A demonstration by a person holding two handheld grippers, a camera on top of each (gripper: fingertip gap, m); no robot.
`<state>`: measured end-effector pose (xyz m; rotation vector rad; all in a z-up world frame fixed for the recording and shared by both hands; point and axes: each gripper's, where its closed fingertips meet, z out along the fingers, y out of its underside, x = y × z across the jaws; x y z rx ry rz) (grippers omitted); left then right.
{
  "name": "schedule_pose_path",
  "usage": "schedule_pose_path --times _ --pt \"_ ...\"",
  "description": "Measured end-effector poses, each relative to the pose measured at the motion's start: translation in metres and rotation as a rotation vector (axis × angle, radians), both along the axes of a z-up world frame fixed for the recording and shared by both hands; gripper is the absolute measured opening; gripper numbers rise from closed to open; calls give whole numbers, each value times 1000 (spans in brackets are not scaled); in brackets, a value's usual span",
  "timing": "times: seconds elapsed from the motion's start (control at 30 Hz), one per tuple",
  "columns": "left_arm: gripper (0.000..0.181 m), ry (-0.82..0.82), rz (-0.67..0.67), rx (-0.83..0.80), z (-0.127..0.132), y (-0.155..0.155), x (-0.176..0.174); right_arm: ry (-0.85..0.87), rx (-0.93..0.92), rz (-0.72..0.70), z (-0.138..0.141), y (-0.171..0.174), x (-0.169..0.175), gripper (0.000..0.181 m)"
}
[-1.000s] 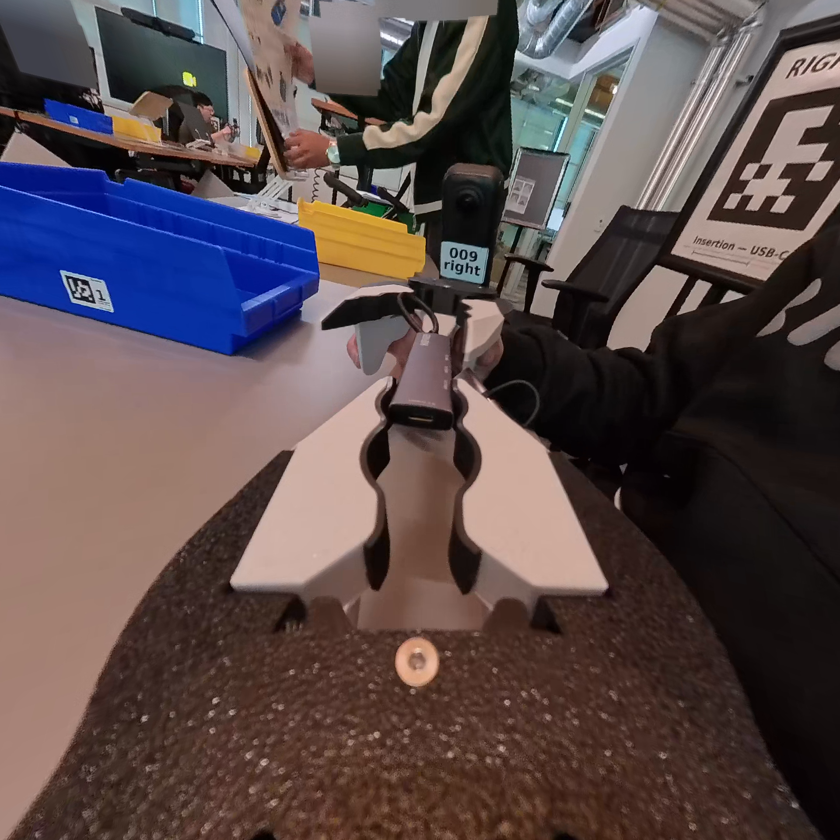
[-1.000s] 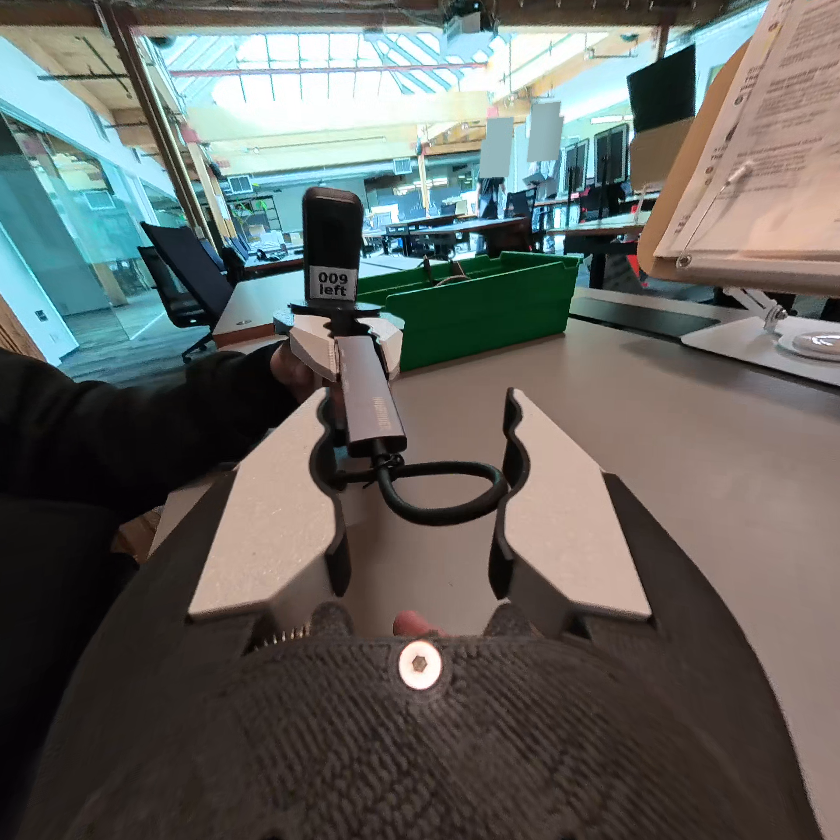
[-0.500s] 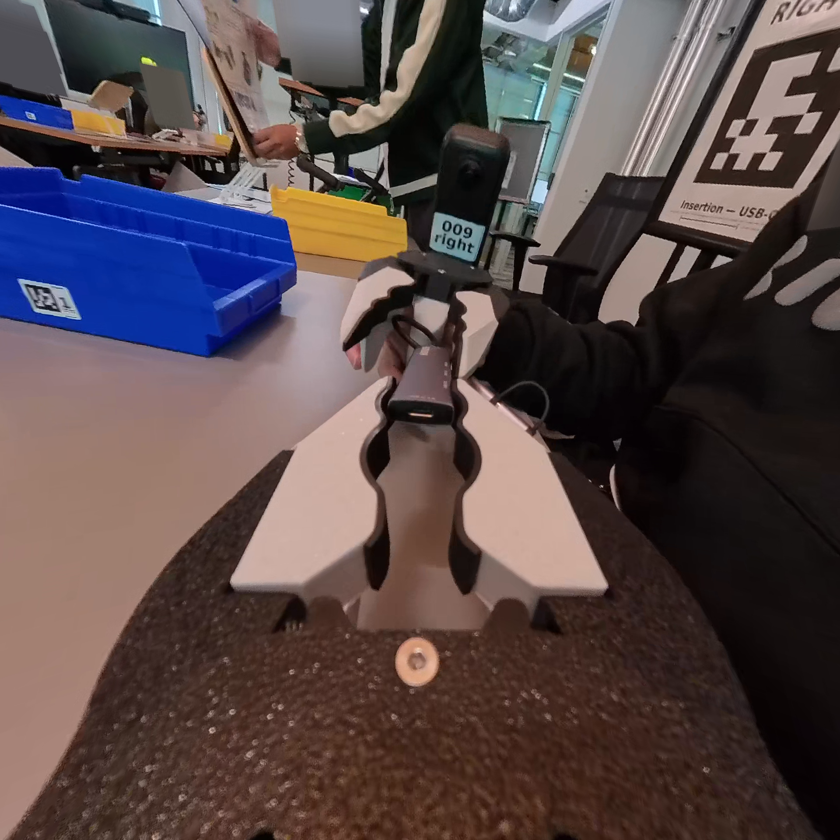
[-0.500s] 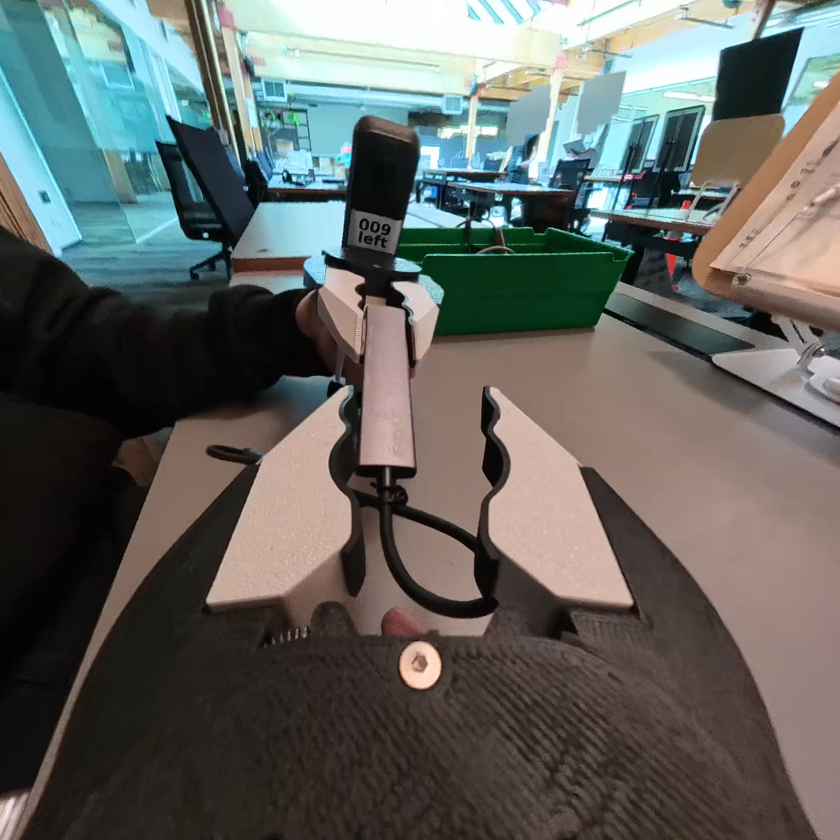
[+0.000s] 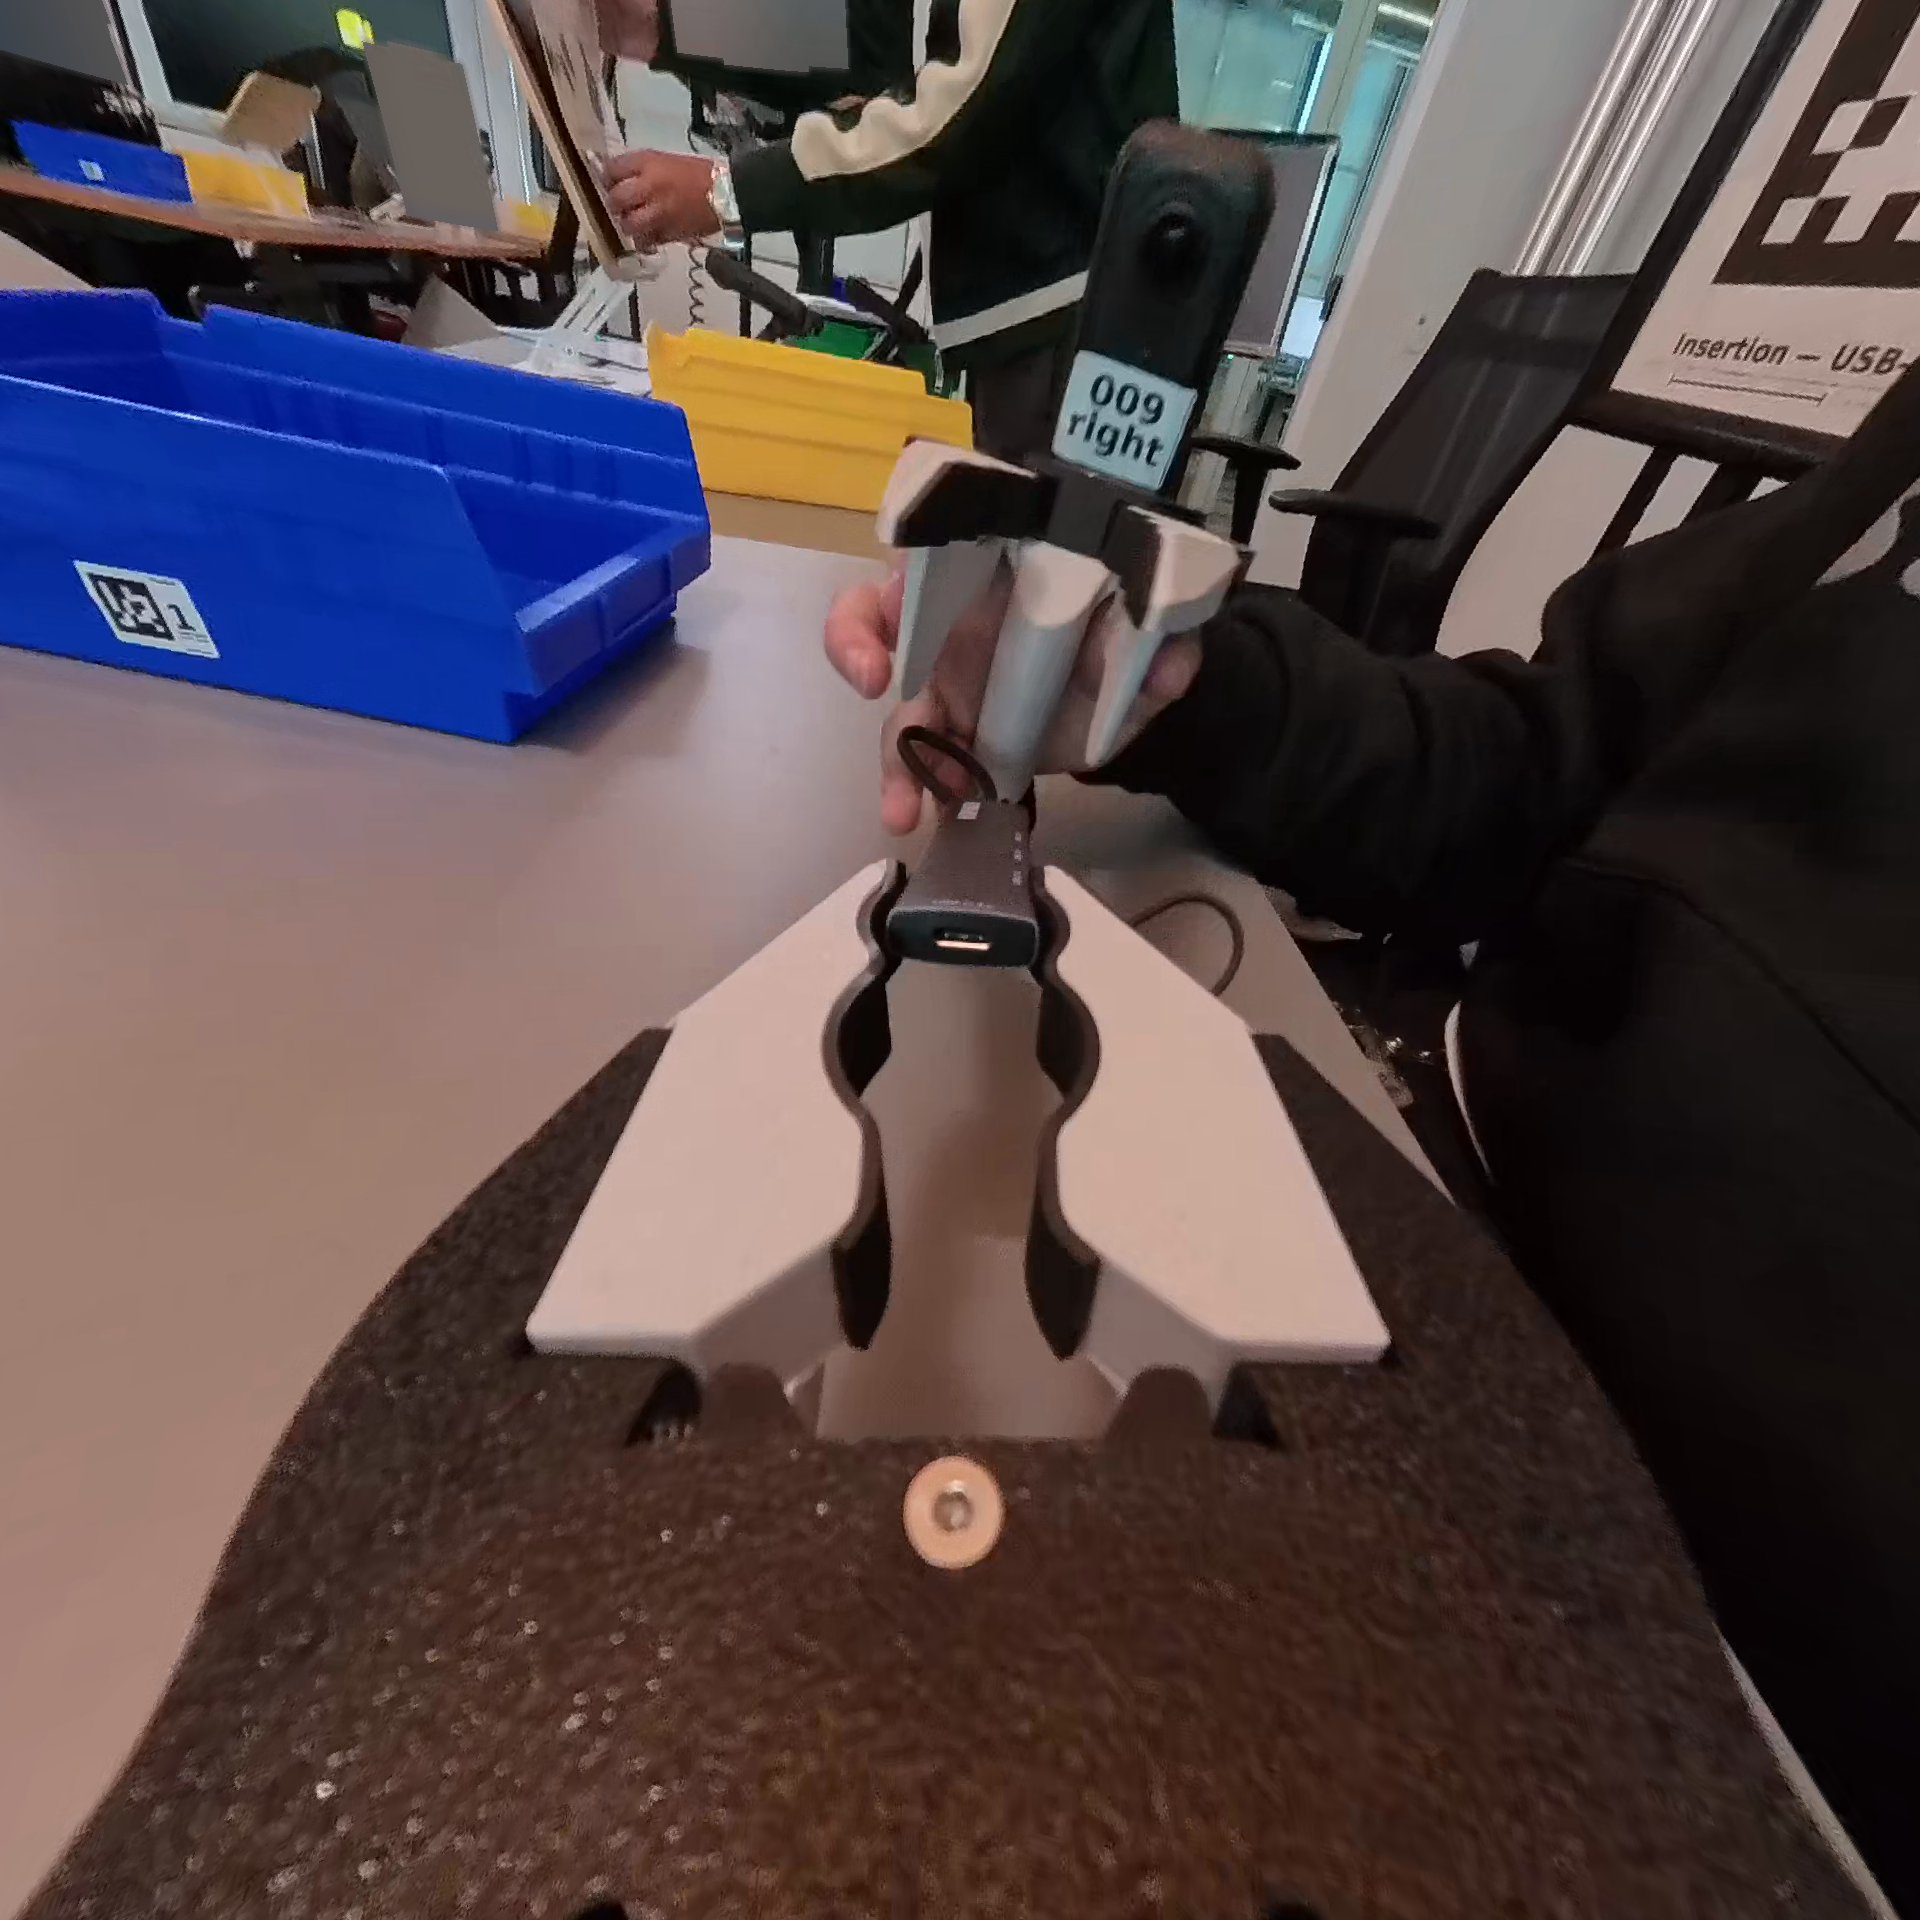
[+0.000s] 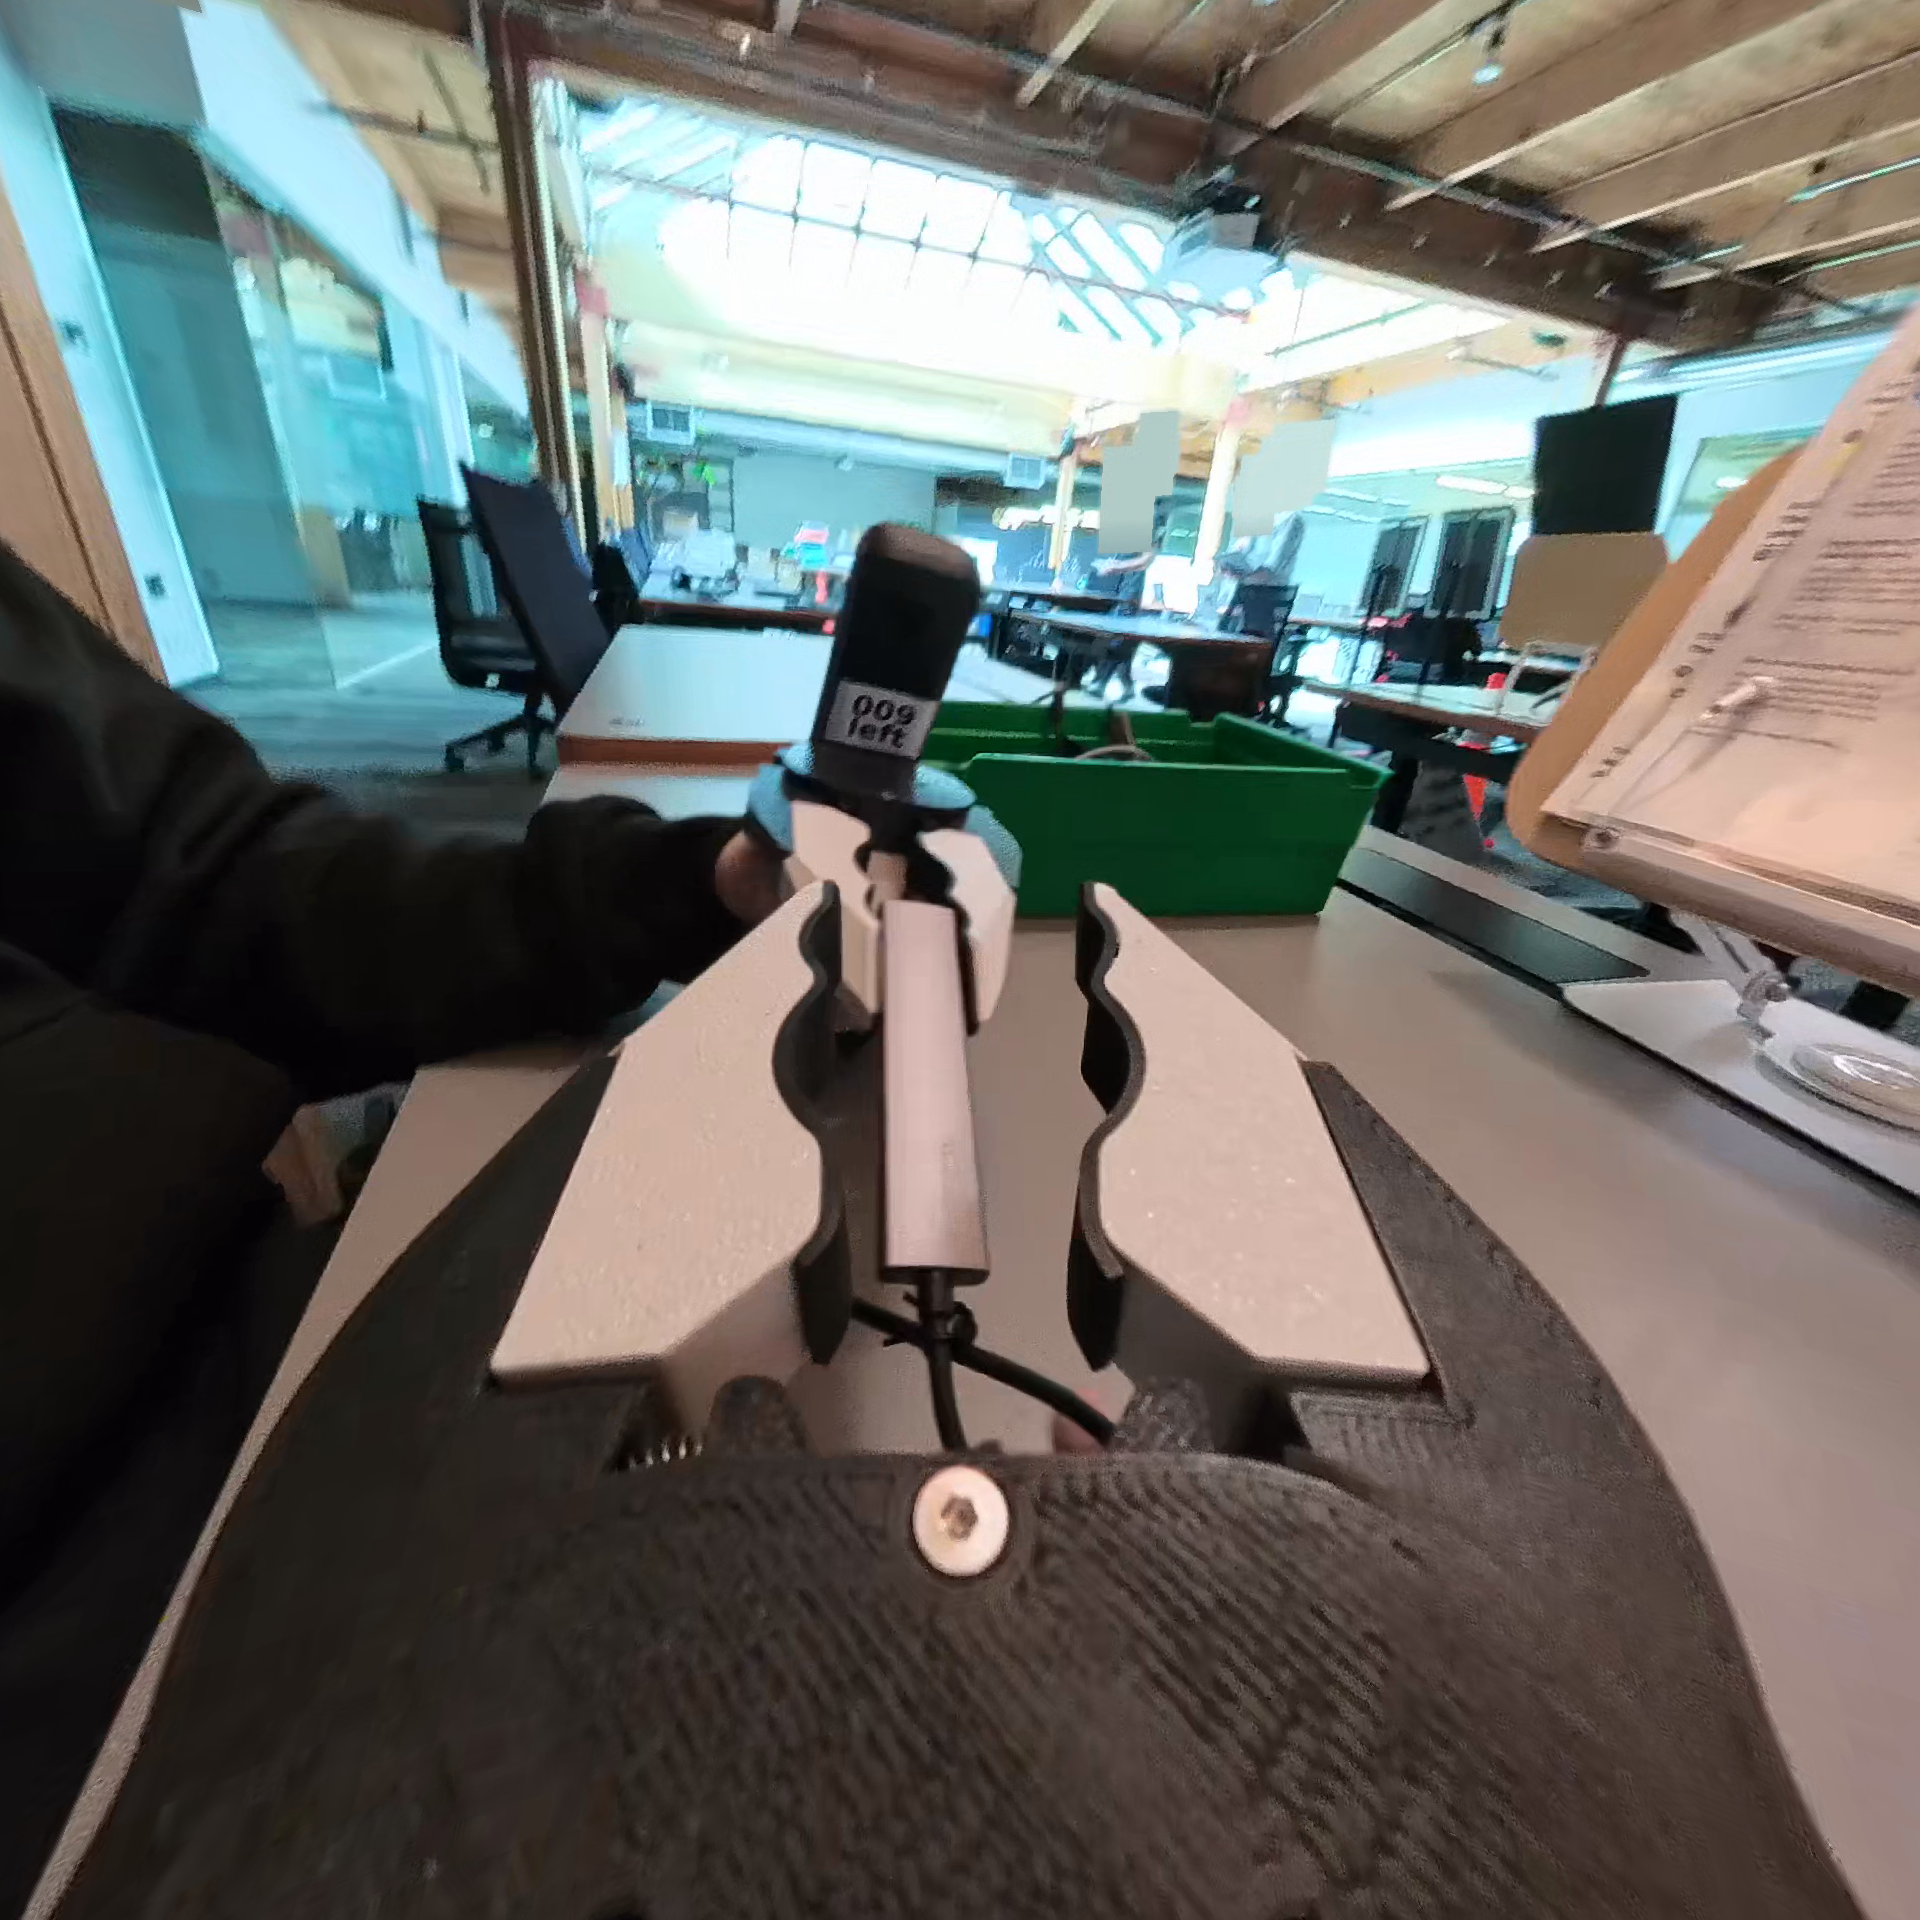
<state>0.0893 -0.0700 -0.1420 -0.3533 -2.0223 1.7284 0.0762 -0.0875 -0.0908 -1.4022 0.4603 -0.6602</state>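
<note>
My left gripper is shut on the near end of a slim grey adapter and holds it above the grey table. A port shows on the adapter's near end face. Its black cable loops at the far end. My right gripper faces it from beyond, tips down by that end. In the right wrist view my right gripper is open, and the adapter lies lengthwise between its fingers with a gap on each side. The cable runs to the gripper's base. The left gripper holds the far end.
A blue bin and a yellow bin stand at the table's back. A green bin and a clipboard on a stand are to the right. A person stands behind. A black chair is nearby. Left tips to right tips: about 6 cm.
My right gripper has moved forward over the adapter, which now lies deeper between its fingers. Its jaws have narrowed somewhat. My left gripper still grips the adapter.
</note>
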Motion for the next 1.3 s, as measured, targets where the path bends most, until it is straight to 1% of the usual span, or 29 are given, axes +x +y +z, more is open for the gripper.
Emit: schedule_pose_path --times 0.07,0.1,0.13,0.17,0.2,0.3,0.4,0.5,0.67,0.73,0.8,0.87,1.0,1.07,1.17,1.23,1.3 --pt "21 9 7 -20 4 -1 0 36 -60 11 -8 8 0 49" --pt "21 16 4 -42 8 -1 0 68 -81 -30 -16 6 7 48" --pt "21 10 -1 -61 11 1 -1 85 -90 -62 -22 4 12 44" --pt "21 3 -5 -87 15 2 -2 99 -95 -55 -27 6 13 43" --pt "21 2 -8 -111 19 4 -3 120 -86 -44 -30 8 13 44" --pt "21 -3 19 -116 19 2 2 158 -42 -63 -33 3 18 46" --pt "21 -24 39 -119 19 1 4 217 -18 -30 -38 4 18 55" --pt "21 -1 37 -116 19 1 5 230 -13 -25 -39 5 18 54" --pt "21 36 25 -171 29 3 3 233 53 19 -33 5 13 36" --pt "21 56 20 -192 33 5 3 234 108 34 -28 6 11 34" --pt "21 78 18 -226 39 7 4 229 181 42 -22 7 9 38" --pt "21 95 12 -249 43 9 3 246 205 26 -22 7 9 39" --pt "21 100 -8 -270 46 9 -2 269 184 44 -25 12 6 35" --pt "21 97 -13 -259 44 9 -2 297 167 113 -28 18 1 21" --pt "22 85 -11 -267 45 9 -2 285 145 106 -29 18 2 21" --pt "22 74 12 -243 40 7 1 263 103 68 -31 14 5 21" --pt "25 76 64 -210 35 2 9 227 19 -7 -36 9 9 21"
